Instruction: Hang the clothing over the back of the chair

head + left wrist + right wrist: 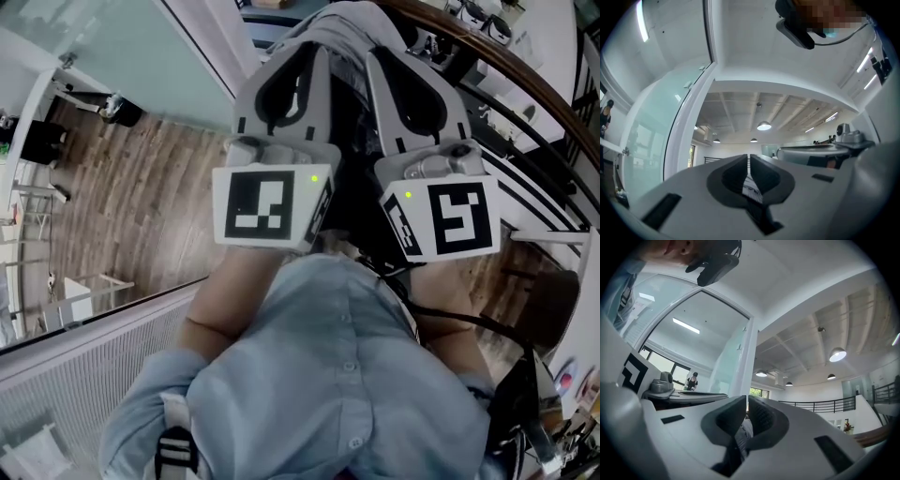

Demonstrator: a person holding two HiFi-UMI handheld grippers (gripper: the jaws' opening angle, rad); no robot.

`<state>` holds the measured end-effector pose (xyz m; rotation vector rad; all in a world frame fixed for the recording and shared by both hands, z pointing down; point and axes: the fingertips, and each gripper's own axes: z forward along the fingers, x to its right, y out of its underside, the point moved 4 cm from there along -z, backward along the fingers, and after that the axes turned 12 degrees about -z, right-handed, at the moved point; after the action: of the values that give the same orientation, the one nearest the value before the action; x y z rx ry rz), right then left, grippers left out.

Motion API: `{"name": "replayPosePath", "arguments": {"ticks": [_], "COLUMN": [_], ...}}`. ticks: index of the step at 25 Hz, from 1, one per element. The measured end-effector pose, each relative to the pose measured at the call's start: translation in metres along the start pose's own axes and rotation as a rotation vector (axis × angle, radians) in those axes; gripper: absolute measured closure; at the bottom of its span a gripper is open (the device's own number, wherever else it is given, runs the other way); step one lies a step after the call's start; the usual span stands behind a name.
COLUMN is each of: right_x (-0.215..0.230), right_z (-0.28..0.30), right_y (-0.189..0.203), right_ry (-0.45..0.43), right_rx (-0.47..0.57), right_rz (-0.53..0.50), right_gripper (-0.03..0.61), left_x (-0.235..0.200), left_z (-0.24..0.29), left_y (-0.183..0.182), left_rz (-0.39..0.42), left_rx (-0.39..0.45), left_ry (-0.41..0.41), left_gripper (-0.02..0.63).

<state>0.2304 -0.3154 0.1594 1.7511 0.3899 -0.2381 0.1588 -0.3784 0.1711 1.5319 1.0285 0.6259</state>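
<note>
In the head view both grippers are raised side by side in front of my chest, and grey clothing [342, 19] bunches over their tips at the top of the frame. My left gripper [314, 49] is shut, and its own view shows a thin strip of fabric [751, 185] pinched between the dark pads of the left gripper [749, 158]. My right gripper [377, 53] is shut too, and in the right gripper view a grey fold of the clothing [742, 434] is caught in the right gripper [745, 400]. I cannot make out a chair back in any view.
A light blue shirt [328, 375] fills the lower head view. A glass partition [122, 56] and wood floor [141, 206] lie to the left, a white slatted panel [84, 366] below. A curved wooden rail [525, 80] and a brown round seat [553, 300] are on the right.
</note>
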Motion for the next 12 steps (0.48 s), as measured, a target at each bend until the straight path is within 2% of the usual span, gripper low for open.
{"name": "replayPosePath", "arguments": {"ticks": [3,12], "right_x": [-0.0003,-0.0026], "right_z": [0.0031,0.0039], "right_y": [0.0003,0.0017], "right_ry": [0.0,0.0], "right_rx": [-0.002,-0.011], "right_rz": [-0.001,-0.004], "right_gripper": [0.558,0.568], "left_x": [-0.001,0.0021], "left_z": [0.0012,-0.001], "left_y": [-0.0012,-0.0025], "left_rz": [0.018,0.004], "left_rx": [-0.001,-0.002], "left_ry": [-0.011,-0.019], "left_gripper": [0.588,0.588]}}
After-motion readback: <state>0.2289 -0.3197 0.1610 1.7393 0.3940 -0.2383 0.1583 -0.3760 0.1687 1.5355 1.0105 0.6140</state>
